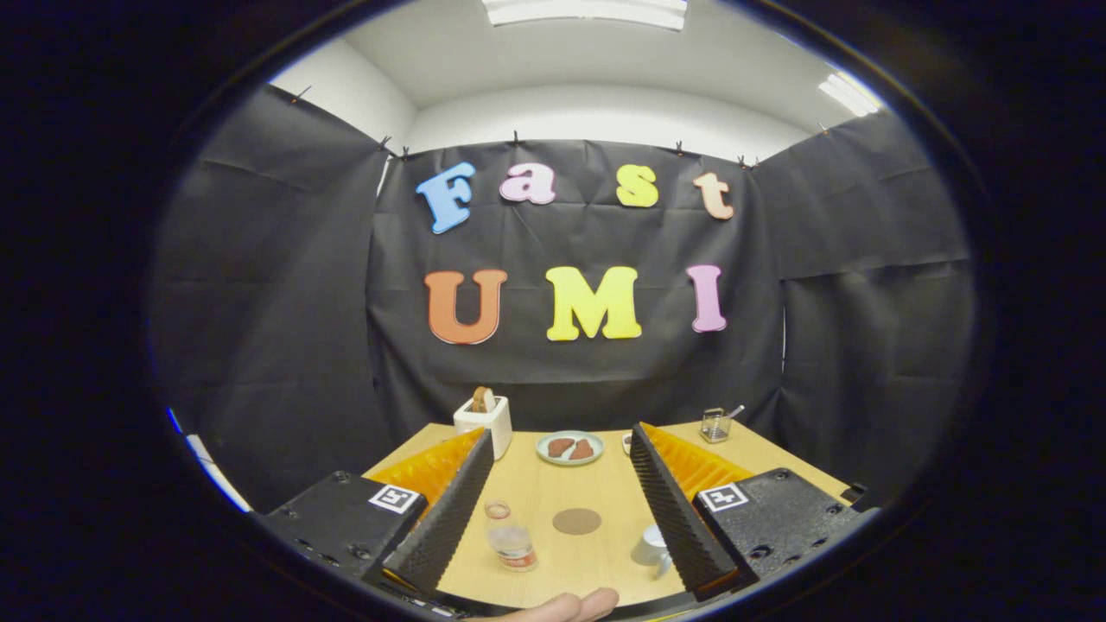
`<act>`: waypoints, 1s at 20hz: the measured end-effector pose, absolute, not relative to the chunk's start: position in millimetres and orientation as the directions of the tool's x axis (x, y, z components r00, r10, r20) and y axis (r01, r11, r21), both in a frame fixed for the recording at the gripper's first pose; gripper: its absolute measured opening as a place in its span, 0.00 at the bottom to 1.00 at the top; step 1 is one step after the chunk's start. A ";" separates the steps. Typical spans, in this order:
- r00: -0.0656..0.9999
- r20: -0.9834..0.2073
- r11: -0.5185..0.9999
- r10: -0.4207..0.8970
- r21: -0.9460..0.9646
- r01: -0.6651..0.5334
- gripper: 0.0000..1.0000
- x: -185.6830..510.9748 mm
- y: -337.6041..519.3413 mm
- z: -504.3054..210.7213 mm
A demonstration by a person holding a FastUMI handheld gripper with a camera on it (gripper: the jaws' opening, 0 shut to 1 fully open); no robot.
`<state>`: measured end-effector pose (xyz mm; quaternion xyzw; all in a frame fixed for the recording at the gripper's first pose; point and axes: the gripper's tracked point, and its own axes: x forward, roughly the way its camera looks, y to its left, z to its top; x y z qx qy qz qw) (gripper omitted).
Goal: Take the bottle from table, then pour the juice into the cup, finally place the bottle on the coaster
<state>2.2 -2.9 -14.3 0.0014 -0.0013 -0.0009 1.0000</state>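
A small clear bottle (510, 537) with a red label stands upright on the wooden table (536, 492), close to the left finger's inner face. A round brown coaster (576, 521) lies flat in the middle of the table, between the two fingers. A pale grey cup (650, 548) stands beside the right finger, partly hidden by it. My gripper (562, 445) is open wide above the table, its black ribbed fingers (454, 510) spread to either side of all three, holding nothing.
Farther back, a white toaster (485, 420) holding a slice of bread stands left, a plate (569, 448) with two brown pieces sits centre, and a small glass jar (715, 424) with a spoon is right. A person's fingertips (570, 605) show beneath the gripper.
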 end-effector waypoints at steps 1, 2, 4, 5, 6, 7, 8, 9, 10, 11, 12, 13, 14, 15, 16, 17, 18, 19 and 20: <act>1.000 0.008 1.000 -0.002 0.001 0.002 1.00 2.0 -3.5 -13.5; 1.000 0.016 1.000 -0.001 0.001 0.001 1.00 0.8 -4.1 -11.4; 0.999 0.037 1.000 0.004 0.008 -0.005 1.00 0.2 -4.2 -6.5; 0.999 0.038 1.000 0.005 0.013 -0.006 1.00 -0.1 -4.4 -6.3; 0.999 0.034 1.000 0.008 0.017 -0.008 1.00 -0.1 -4.7 -9.8; 0.999 0.031 1.000 0.007 0.022 -0.007 1.00 0.6 -5.3 -10.6; 1.000 0.029 1.000 0.006 0.023 -0.006 1.00 0.2 -5.7 -11.3; 0.999 0.032 1.000 0.005 0.022 -0.006 1.00 0.8 -5.2 -11.3; 0.999 0.034 1.000 0.005 0.018 -0.006 1.00 1.3 -5.0 -12.2; 0.999 0.034 1.000 0.004 0.016 -0.005 1.00 2.5 -5.1 -14.3; 1.000 0.027 1.000 0.003 0.013 -0.003 1.00 4.2 -4.5 -19.8; 1.000 0.015 1.000 0.004 0.012 -0.004 1.00 6.7 -3.0 -27.0; 1.000 0.004 1.000 0.007 0.011 -0.007 1.00 8.6 -1.2 -32.3; 1.000 -0.004 1.000 0.007 0.007 -0.007 1.00 10.8 0.3 -37.3; 1.000 -0.006 1.000 0.006 -0.001 -0.006 1.00 13.7 0.7 -40.5; 1.000 -0.001 1.000 0.007 -0.007 -0.007 1.00 15.0 2.2 -43.3; 1.000 0.002 1.000 0.009 -0.010 -0.009 1.00 17.2 4.0 -47.9; 1.000 0.005 1.000 0.014 -0.007 -0.014 1.00 19.8 6.3 -53.9; 1.000 0.006 1.000 0.020 0.003 -0.020 1.00 21.8 8.3 -59.9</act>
